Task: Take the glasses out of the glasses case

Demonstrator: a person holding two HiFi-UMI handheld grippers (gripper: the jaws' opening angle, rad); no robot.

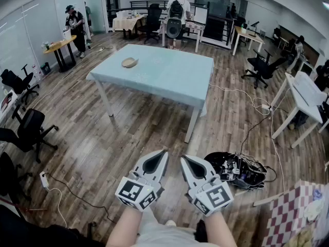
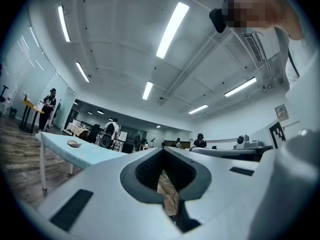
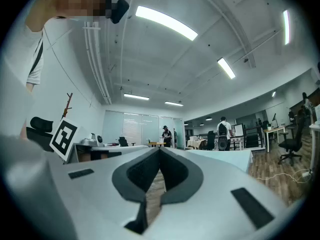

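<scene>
A tan glasses case (image 1: 130, 62) lies closed on the far left part of a table with a light blue cloth (image 1: 169, 78), several steps ahead of me. In the left gripper view the case (image 2: 74, 143) is a small shape on the table (image 2: 95, 155) at the left. My left gripper (image 1: 163, 153) and right gripper (image 1: 184, 159) are held side by side close to my body, over the wooden floor. Both point toward the table, far short of it. The left gripper (image 2: 162, 149) and the right gripper (image 3: 160, 150) are each shut with nothing between the jaws.
A black bag with tangled cables (image 1: 236, 170) lies on the floor just right of my grippers. Office chairs (image 1: 28, 130) stand at the left, white tables (image 1: 303, 94) at the right. People stand at the back of the room. A power strip (image 1: 45, 179) lies at the lower left.
</scene>
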